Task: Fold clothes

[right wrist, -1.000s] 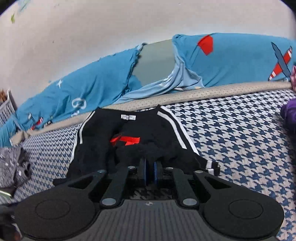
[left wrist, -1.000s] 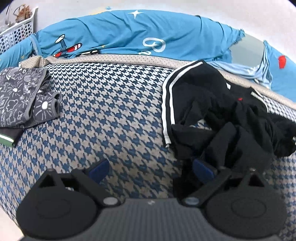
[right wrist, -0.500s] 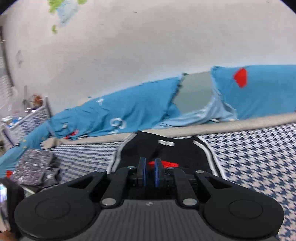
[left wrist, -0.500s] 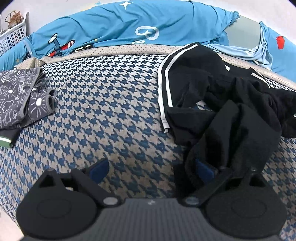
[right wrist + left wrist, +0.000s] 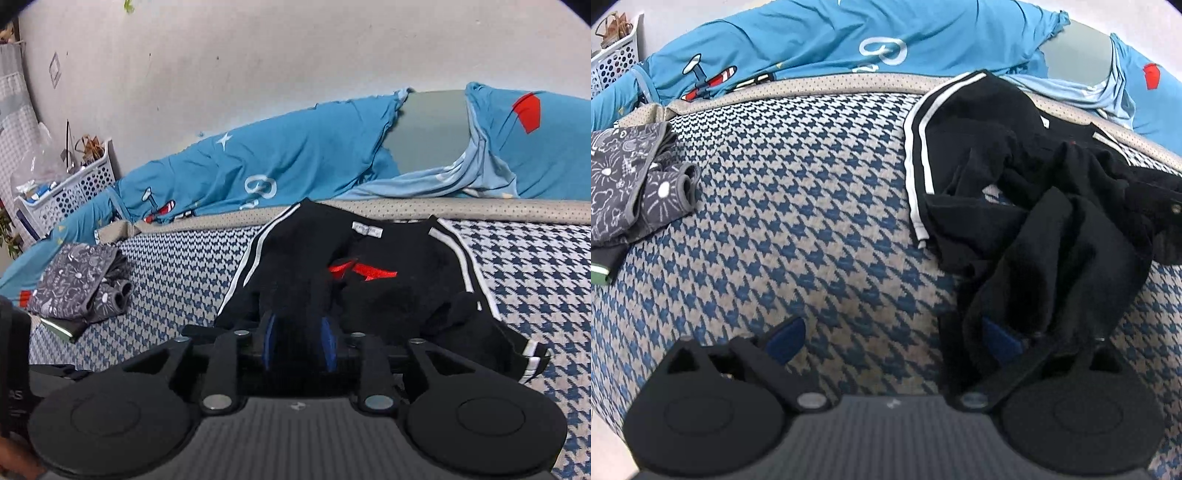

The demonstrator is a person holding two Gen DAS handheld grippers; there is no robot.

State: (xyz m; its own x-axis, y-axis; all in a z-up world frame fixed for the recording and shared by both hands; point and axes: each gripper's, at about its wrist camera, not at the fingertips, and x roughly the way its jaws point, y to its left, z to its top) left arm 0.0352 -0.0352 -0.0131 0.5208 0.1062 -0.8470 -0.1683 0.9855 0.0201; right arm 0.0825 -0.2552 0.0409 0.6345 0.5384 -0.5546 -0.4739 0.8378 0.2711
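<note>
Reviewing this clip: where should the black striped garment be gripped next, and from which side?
Probably the black garment at its white-striped side edge, approached from the bare blanket on its left: that edge lies flat and exposed, while the rest is bunched.

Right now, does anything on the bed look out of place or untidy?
Yes. The black garment with white side stripes lies crumpled on the houndstooth cover, its fabric bunched and twisted instead of spread flat. One fold drapes over a finger of the left gripper. The grey patterned clothes sit neatly folded.
</note>
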